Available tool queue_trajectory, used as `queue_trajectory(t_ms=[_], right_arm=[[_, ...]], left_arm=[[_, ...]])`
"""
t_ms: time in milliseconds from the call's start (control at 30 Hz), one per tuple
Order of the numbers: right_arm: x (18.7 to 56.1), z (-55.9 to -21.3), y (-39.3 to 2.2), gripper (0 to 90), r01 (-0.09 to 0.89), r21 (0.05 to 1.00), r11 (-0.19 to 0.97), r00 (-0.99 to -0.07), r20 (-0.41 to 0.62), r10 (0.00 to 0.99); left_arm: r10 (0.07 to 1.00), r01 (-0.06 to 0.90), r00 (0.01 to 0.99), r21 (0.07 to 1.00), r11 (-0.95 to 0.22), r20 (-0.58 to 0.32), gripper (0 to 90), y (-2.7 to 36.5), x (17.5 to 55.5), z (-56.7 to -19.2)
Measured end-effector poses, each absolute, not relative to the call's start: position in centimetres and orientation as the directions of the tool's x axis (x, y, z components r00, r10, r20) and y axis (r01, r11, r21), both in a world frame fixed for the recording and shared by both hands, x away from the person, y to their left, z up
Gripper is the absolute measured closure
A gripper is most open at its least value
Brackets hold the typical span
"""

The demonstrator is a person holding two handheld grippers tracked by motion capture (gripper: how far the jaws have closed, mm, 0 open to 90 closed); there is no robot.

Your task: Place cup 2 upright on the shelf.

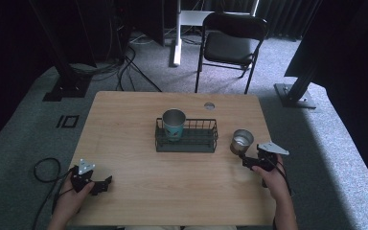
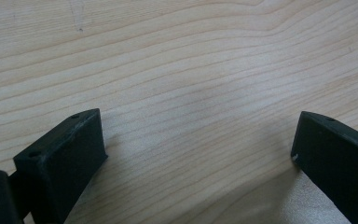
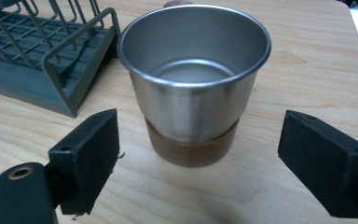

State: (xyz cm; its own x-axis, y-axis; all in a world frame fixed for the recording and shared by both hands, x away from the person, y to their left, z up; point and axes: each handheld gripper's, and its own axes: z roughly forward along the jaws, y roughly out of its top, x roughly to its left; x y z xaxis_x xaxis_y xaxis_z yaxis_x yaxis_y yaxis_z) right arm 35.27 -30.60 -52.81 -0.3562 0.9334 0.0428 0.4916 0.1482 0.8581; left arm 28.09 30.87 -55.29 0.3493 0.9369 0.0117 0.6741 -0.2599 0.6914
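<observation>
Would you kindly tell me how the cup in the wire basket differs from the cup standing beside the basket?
The cup in the basket has a teal lower part; the cup beside the basket has a brown band at its base. The first stands inside the wire basket, the second on the table, between the open right gripper jaws. Both are upright, open-topped and metal-rimmed.

Nothing readable is showing anywhere right now: the teal cup (image 1: 173, 125) in the wire basket (image 1: 187, 142) is carrying a label too blurred to read.

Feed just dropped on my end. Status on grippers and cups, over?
Left gripper open, low over bare wooden table. Right gripper open, facing brown-banded steel cup, not touching. Teal-labelled metal cup in dark wire rack. Nothing between.
</observation>
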Motion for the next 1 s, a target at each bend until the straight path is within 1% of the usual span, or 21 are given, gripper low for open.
queue_trajectory(t_ms=[100,600,1000], right_arm=[[35.7,-52.8,-30.5,12.3,0.488,0.855,0.177,-0.349,0.006,0.937],[37.3,-52.2,-30.0,11.9,0.454,0.877,0.155,-0.361,0.022,0.932],[38.3,-52.0,-29.1,11.8,0.435,0.883,0.174,-0.375,0.002,0.927]], left_arm=[[0.937,0.674,0.348,0.692,-0.258,0.01,3.3,30.9,28.1,-55.3],[0.937,0.675,0.349,0.691,-0.258,0.01,3.3,30.9,28.1,-55.3],[0.937,0.676,0.349,0.69,-0.259,0.01,3.3,30.9,28.1,-55.3]])
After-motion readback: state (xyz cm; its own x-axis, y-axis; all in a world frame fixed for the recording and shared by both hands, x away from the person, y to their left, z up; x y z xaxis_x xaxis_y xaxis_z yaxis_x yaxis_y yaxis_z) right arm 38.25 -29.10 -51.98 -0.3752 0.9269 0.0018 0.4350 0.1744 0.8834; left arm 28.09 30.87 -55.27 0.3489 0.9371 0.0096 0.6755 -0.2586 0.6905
